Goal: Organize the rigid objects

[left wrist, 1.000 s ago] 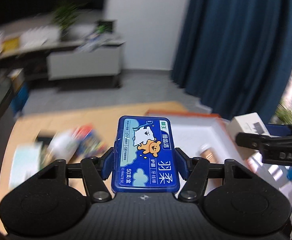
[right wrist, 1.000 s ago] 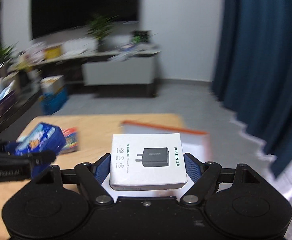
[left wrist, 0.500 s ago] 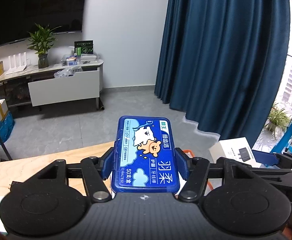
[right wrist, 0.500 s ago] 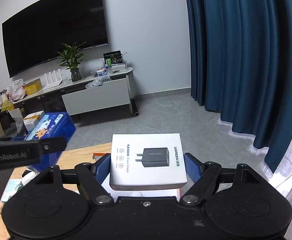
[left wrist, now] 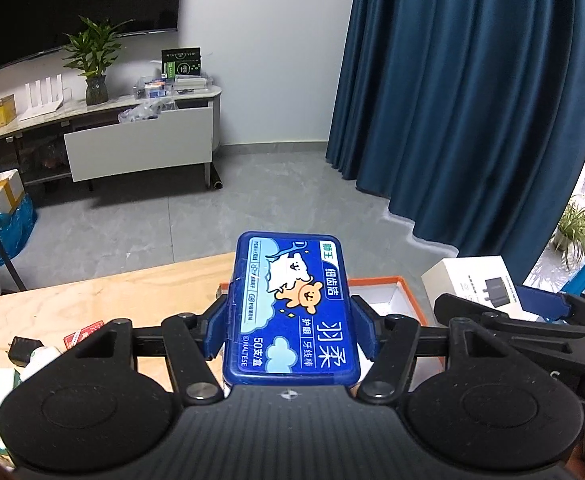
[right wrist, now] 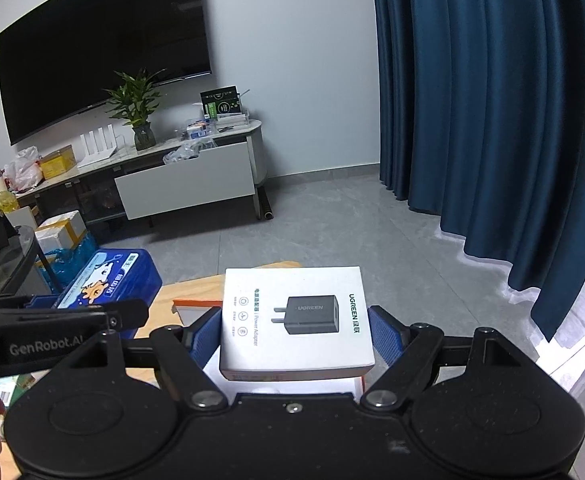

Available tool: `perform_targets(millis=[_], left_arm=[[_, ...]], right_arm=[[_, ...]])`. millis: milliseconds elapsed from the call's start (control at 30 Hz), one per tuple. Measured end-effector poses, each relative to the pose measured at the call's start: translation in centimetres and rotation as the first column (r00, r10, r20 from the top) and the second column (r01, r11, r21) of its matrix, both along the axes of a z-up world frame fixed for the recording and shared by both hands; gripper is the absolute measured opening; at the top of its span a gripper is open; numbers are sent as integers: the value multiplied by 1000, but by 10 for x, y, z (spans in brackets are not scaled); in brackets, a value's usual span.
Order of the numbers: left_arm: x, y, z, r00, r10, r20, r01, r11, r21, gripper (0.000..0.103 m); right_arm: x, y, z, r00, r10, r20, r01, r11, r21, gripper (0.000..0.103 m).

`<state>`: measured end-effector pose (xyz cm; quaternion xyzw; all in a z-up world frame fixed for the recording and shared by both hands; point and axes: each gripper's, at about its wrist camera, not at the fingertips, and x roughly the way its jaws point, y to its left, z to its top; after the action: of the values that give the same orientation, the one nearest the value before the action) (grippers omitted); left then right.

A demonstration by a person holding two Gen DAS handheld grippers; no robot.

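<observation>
— Wooden bench below; what do the fingers hold?

— Left gripper pinches the blue floss case; right gripper clamps the white charger box. Both hang above the orange-rimmed tray.

— Step?

— Carrying, probably. Next: lower each into the tray, then release.

Floss-pick case: deep blue, pale-blue label, white and orange cartoon animals. Adapter box: white, black plug print, green lettering. Tray: orange rim, white inside. Table: light wood grain. Curtain: dark blue.
</observation>
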<state>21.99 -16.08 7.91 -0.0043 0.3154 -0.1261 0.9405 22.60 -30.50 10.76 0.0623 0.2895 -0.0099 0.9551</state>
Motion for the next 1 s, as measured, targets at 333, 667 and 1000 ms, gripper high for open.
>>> perform_targets(millis=[333, 667, 1000], left_arm=[[5, 0, -8, 999, 8, -33, -8, 1000, 11, 63], [8, 3, -16, 998, 12, -63, -11, 1000, 12, 63], [11, 6, -21, 997, 19, -72, -18, 1000, 7, 63]], right_arm=[[10, 5, -12, 999, -5, -39, 4, 1000, -9, 92], [16, 7, -24, 997, -9, -72, 8, 1000, -12, 92], [18, 8, -29, 997, -15, -82, 14, 1000, -13, 92]])
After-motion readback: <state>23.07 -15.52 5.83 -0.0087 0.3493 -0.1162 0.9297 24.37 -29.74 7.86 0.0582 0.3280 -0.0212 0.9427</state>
